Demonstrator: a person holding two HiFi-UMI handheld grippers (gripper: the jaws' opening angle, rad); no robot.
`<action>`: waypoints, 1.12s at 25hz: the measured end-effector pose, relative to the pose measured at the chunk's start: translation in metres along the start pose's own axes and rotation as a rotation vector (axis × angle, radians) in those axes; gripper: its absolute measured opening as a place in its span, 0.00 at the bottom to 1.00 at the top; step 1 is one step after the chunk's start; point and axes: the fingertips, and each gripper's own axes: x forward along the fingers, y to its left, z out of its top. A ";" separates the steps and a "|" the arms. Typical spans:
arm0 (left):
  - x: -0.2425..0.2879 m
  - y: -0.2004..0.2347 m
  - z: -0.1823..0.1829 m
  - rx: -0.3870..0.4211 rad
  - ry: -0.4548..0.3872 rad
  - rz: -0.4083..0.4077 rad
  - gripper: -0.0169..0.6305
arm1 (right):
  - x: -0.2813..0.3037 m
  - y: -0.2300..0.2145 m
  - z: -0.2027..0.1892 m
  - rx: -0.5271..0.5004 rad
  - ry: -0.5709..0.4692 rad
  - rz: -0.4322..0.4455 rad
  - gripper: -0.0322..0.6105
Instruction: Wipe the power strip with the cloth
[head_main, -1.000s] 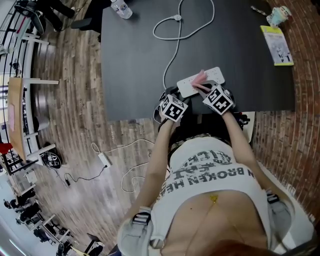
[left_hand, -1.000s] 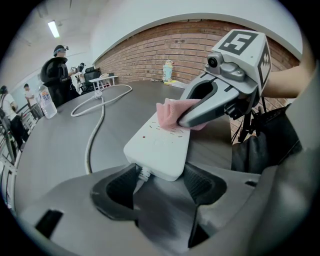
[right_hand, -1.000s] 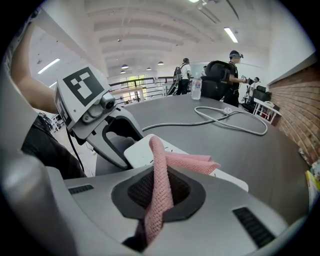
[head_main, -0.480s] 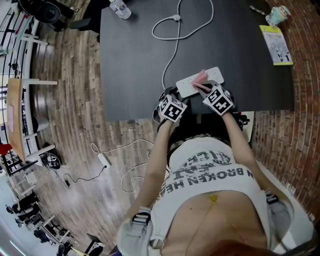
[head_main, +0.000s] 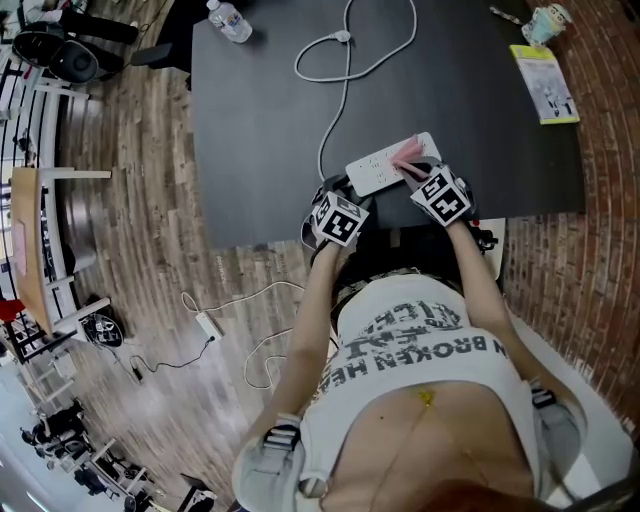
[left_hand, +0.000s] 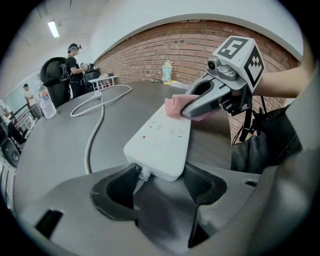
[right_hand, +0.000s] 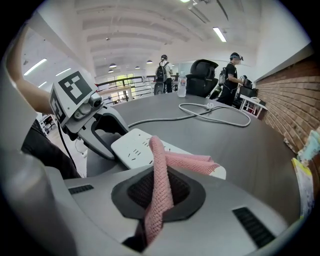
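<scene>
Cloth slid bit toward right end of power strip since last frame. My right gripper clamped on cloth, left gripper pinching strip's cord end, centre frame, near table edge. Guessing mid-wipe, cord-end half left.

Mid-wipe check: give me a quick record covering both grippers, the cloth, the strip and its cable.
left gripper: fingers closed on the cable end of the power strip, steadying it
right gripper: fingers pinching the pink cloth
cloth: draped over the strip's far end, touching its top
power strip: white, lying flat on the black table, sockets up
cable: white, leaves the held end and loops away across the table
</scene>
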 end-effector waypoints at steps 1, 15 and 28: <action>0.000 0.000 0.000 0.000 0.000 0.000 0.45 | -0.001 -0.002 -0.001 0.006 -0.001 -0.004 0.07; 0.002 -0.002 0.001 0.001 0.001 0.001 0.45 | -0.004 -0.014 -0.009 0.025 -0.023 -0.023 0.07; 0.000 -0.002 0.000 0.000 0.002 0.002 0.45 | -0.022 -0.040 -0.027 0.116 0.003 -0.069 0.07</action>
